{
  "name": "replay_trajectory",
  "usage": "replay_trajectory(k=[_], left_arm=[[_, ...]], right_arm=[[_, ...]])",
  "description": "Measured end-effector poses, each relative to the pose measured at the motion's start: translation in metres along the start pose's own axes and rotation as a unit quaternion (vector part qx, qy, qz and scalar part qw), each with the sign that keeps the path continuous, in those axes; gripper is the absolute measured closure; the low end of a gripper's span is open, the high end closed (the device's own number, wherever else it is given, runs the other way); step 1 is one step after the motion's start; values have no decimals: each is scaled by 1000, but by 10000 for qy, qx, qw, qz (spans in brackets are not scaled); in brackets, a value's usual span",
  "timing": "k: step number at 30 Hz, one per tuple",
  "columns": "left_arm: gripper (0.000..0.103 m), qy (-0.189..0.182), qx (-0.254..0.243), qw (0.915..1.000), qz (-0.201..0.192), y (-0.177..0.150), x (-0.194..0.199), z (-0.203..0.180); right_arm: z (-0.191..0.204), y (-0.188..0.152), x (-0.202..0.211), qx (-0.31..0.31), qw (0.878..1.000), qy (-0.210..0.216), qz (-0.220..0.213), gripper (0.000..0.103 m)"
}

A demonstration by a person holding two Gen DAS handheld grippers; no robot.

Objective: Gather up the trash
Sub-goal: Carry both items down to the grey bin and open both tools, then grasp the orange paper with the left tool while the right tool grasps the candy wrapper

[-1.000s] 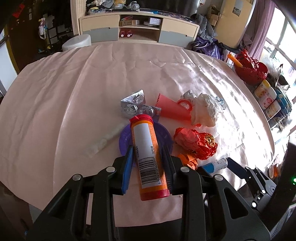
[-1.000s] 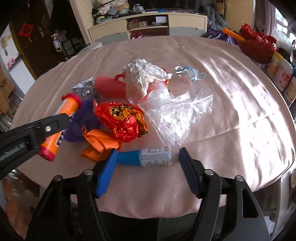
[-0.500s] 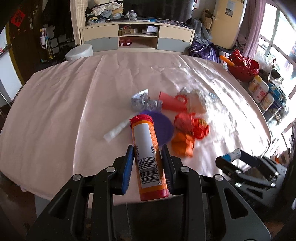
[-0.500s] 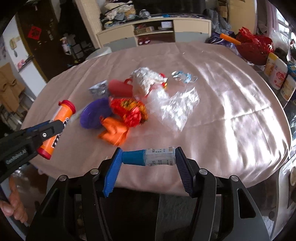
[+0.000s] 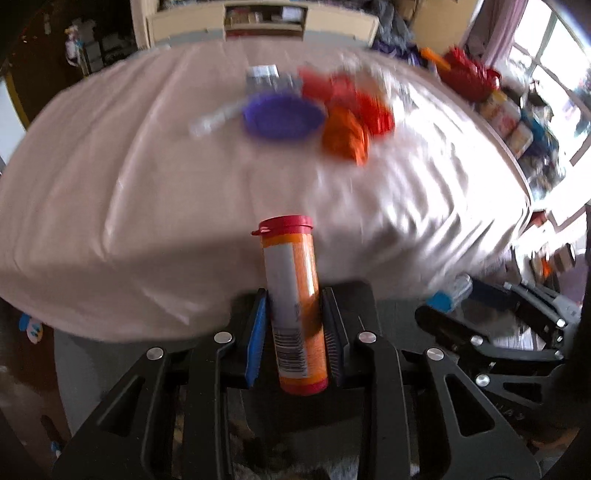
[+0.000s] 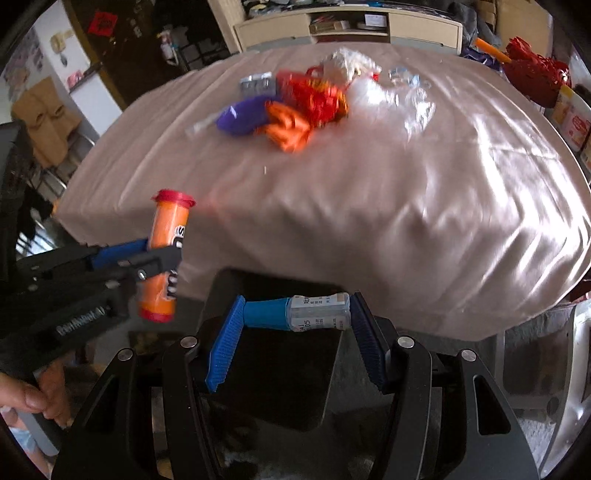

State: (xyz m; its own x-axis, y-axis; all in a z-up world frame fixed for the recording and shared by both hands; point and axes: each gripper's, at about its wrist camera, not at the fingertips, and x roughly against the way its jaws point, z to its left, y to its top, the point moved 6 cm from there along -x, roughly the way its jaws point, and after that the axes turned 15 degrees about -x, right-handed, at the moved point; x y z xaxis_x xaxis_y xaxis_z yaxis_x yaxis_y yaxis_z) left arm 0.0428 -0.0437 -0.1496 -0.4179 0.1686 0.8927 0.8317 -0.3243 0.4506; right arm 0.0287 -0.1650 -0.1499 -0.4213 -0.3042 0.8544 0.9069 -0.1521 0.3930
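My left gripper (image 5: pixel 294 310) is shut on an orange tube with a red cap (image 5: pixel 291 295), held upright off the near edge of the table; it also shows in the right wrist view (image 6: pixel 166 254). My right gripper (image 6: pixel 295 314) is shut on a small clear bottle with a blue cap (image 6: pixel 299 314), held crosswise above a black bin (image 6: pixel 273 350); the bottle also shows in the left wrist view (image 5: pixel 448 293). More trash lies far on the table: a purple lid (image 5: pixel 280 116), orange wrapper (image 5: pixel 345 134), red foil (image 6: pixel 314 98), white tissue (image 6: pixel 349 61), clear plastic bag (image 6: pixel 399 99).
The table has a pink cloth (image 6: pixel 369 184) hanging over its near edge. A red basket (image 6: pixel 535 74) and jars (image 6: pixel 570 114) stand at the right. A cabinet (image 6: pixel 351 26) is behind the table. A hand (image 6: pixel 26 398) holds the left gripper.
Both grippers have pulled back off the table edge and lower, each still holding its item. The trash pile now looks farther away.
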Motion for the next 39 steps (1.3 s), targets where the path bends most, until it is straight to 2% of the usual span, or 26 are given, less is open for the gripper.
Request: replay_trajectory(k=[5,8,12,13,16,22,27,32,36,39], left_arm=[[76,-15,-114,9997,232,-24,-14,-13],[76,-14,-134,9994,307,-28,-18,-16],[76,18,-70,9993,377,-32,-21,-11],[75,28,-59,9993,380,-32,-21,-9],[68,4,9,9993,364,-34,-21,-3],[63,-68,90,9996,252,-27,-15,4],[54,-18,158,9998,-74,-8,2,10],[52,30,300,9991,-301,11,14,29],[51,-37,419,9988,-266,26,8,41],[51,-132,362,9992,-146,36,-2,36]], right_arm=[[-2,-24,-18,105,9994,-113,302,44],[3,-25,-28,154,9989,-166,421,43],[5,-24,-31,213,9987,-203,427,43],[3,-23,-30,218,9986,-214,421,40],[4,-22,-31,228,9986,-248,397,36],[3,-18,-28,138,9992,-210,304,36],[-1,3,-12,-65,10000,-56,41,36],[-8,32,3,-291,9992,43,-276,36],[-10,59,11,-462,9976,106,-503,36],[-6,79,11,-679,9958,342,-512,39]])
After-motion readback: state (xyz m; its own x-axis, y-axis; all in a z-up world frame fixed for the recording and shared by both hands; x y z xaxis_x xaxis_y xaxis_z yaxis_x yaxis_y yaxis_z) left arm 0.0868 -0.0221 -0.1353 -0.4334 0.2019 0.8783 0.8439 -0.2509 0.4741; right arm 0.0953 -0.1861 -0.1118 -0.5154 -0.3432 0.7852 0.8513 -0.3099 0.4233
